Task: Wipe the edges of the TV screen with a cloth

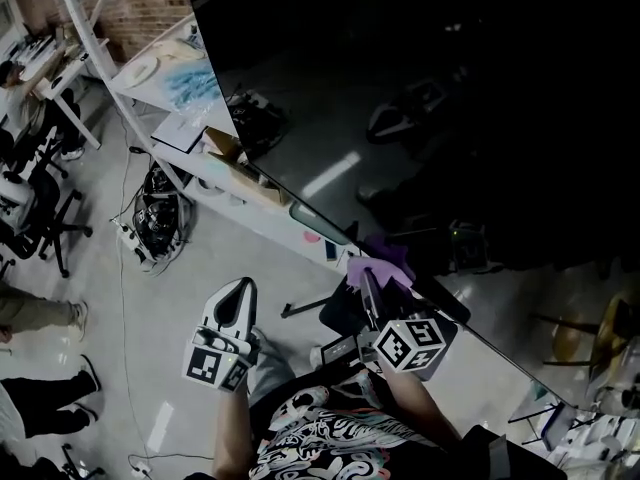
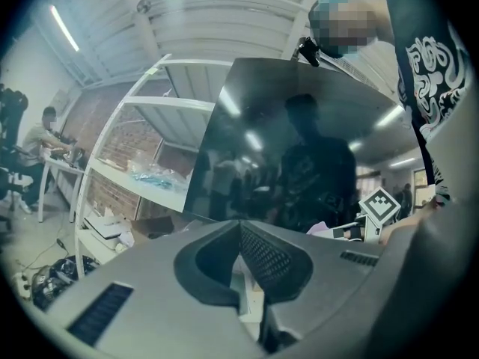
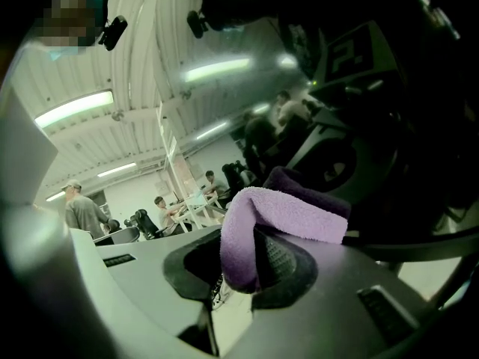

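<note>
Your right tool (image 1: 370, 276) has its jaws clamped on a purple cloth (image 1: 384, 261). In the right gripper view the cloth (image 3: 258, 219) folds over the tip of the right tool (image 3: 247, 254), with one flap hanging down between the pads and the rest draped to the right.

From the head view, the cloth sits at the lower edge of the TV (image 1: 450, 88), about midway along it, and it looks to be touching the frame there. The dark screen tilts across the upper right of that view and reflects ceiling lights.

Your left tool (image 1: 237, 293) is held lower and to the left, well apart from the TV edge and over the floor (image 1: 150, 318). In the left gripper view its jaws (image 2: 241, 236) are pressed fully together with nothing between them, and they point toward the TV (image 2: 299, 140), which shows your own reflection.

A white rack (image 1: 95, 28) stands to the left of the TV, with cables (image 1: 150, 228) on the floor below it. An office chair (image 1: 40, 218) stands at the far left.
</note>
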